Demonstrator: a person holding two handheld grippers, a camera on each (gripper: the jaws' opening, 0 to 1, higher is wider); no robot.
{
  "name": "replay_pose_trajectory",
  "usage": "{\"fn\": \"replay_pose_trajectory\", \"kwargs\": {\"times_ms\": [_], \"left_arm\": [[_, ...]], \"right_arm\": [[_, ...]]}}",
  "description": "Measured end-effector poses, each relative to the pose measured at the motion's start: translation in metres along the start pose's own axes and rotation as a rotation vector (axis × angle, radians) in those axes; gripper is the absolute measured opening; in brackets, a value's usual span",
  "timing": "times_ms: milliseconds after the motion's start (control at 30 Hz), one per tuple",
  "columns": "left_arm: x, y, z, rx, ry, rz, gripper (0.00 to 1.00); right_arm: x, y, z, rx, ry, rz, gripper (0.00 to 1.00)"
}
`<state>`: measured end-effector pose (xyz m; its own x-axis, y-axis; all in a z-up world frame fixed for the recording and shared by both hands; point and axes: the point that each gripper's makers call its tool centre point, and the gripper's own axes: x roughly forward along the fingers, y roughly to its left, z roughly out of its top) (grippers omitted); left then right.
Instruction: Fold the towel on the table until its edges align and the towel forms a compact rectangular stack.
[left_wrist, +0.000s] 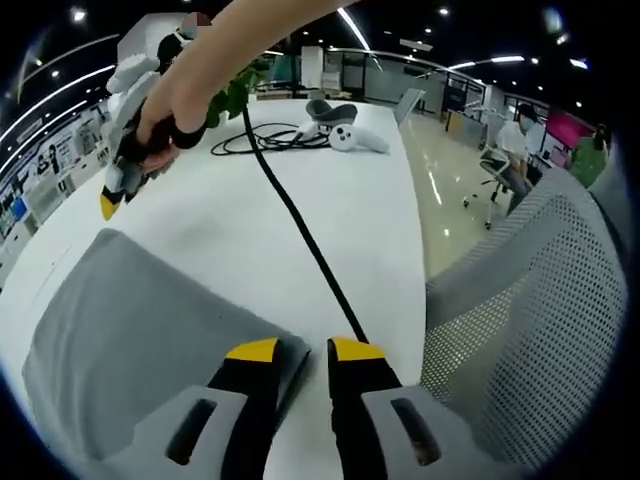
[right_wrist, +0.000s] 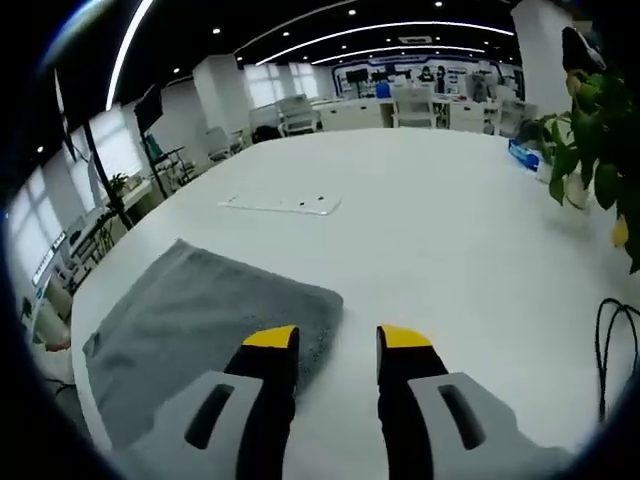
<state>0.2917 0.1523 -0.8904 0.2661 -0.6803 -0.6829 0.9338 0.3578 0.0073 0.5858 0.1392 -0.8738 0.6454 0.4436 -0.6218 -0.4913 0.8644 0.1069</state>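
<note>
left gripper (left_wrist: 304, 352) low over the near corner of the grey towel (left_wrist: 140, 340), jaws a small gap apart, nothing between them, its left tip over the towel edge. right gripper (left_wrist: 118, 185) in the left gripper view above the towel's far side, held by a hand (left_wrist: 165, 125) with forearm reaching in from above, yellow tip pointing down at the white table (left_wrist: 350, 210); jaw gap there cannot tell. in the right gripper view, right gripper (right_wrist: 338, 340) jaws parted, holding nothing, left tip over the towel (right_wrist: 200, 320) corner. towel lies flat, folded, long axis running left of both grippers. black cable (left_wrist: 300, 230) runs past the towel toward white controllers (left_wrist: 345, 135). mesh chair (left_wrist: 540, 300) beside table, plant (right_wrist: 590, 130) on it.
</note>
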Motion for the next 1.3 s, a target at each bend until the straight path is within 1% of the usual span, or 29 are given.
{"fn": "replay_pose_trajectory", "kwargs": {"times_ms": [67, 167, 233, 300, 400, 500, 633, 800, 933, 967, 1000, 1033, 1133, 1200, 1300], "left_arm": [[0.005, 0.001, -0.002, 0.003, 0.012, 0.007, 0.18], [0.006, 0.005, -0.004, -0.006, 0.02, 0.015, 0.17], [0.007, 0.007, -0.006, -0.019, 0.027, 0.019, 0.16], [0.008, 0.006, -0.007, -0.029, 0.027, 0.018, 0.16], [0.011, 0.001, -0.008, -0.036, 0.023, 0.012, 0.15], [0.013, -0.001, -0.008, -0.016, 0.029, 0.011, 0.15], [0.016, 0.001, -0.01, -0.026, 0.037, 0.008, 0.15], [0.017, 0.002, -0.012, -0.01, 0.044, 0.007, 0.14], [0.018, 0.003, -0.011, 0.004, 0.045, 0.002, 0.13], [0.018, 0.003, -0.011, -0.003, 0.044, 0.002, 0.13], [0.018, 0.003, -0.011, -0.012, 0.044, 0.003, 0.13], [0.018, 0.003, -0.011, -0.013, 0.043, 0.006, 0.13], [0.019, 0.002, -0.011, 0.0, 0.041, 0.018, 0.13], [0.02, 0.002, -0.011, 0.014, 0.043, 0.018, 0.13], [0.019, 0.005, -0.011, 0.023, 0.046, 0.026, 0.1]], "right_arm": [[0.002, 0.004, 0.0, -0.008, 0.003, 0.006, 0.28], [0.006, 0.007, -0.003, -0.044, 0.017, 0.015, 0.27], [0.01, 0.006, -0.005, -0.038, 0.023, 0.014, 0.27], [0.013, 0.006, -0.006, -0.028, 0.026, 0.014, 0.27], [0.017, 0.006, -0.007, -0.058, 0.034, 0.008, 0.26], [0.019, 0.002, -0.006, -0.052, 0.027, 0.004, 0.26], [0.023, -0.005, -0.003, -0.026, 0.017, -0.015, 0.25], [0.032, -0.007, 0.0, 0.003, 0.0, 0.004, 0.22], [0.041, -0.007, -0.003, 0.001, 0.012, 0.005, 0.19], [0.042, -0.007, -0.003, 0.002, 0.011, 0.007, 0.18], [0.043, -0.007, 0.001, -0.016, -0.008, 0.009, 0.17], [0.045, -0.006, 0.004, -0.052, -0.025, 0.02, 0.16], [0.049, -0.008, 0.0, -0.043, -0.008, 0.013, 0.15], [0.05, -0.008, 0.0, -0.033, -0.012, 0.016, 0.15], [0.051, -0.003, 0.0, -0.058, -0.014, 0.037, 0.1]]}}
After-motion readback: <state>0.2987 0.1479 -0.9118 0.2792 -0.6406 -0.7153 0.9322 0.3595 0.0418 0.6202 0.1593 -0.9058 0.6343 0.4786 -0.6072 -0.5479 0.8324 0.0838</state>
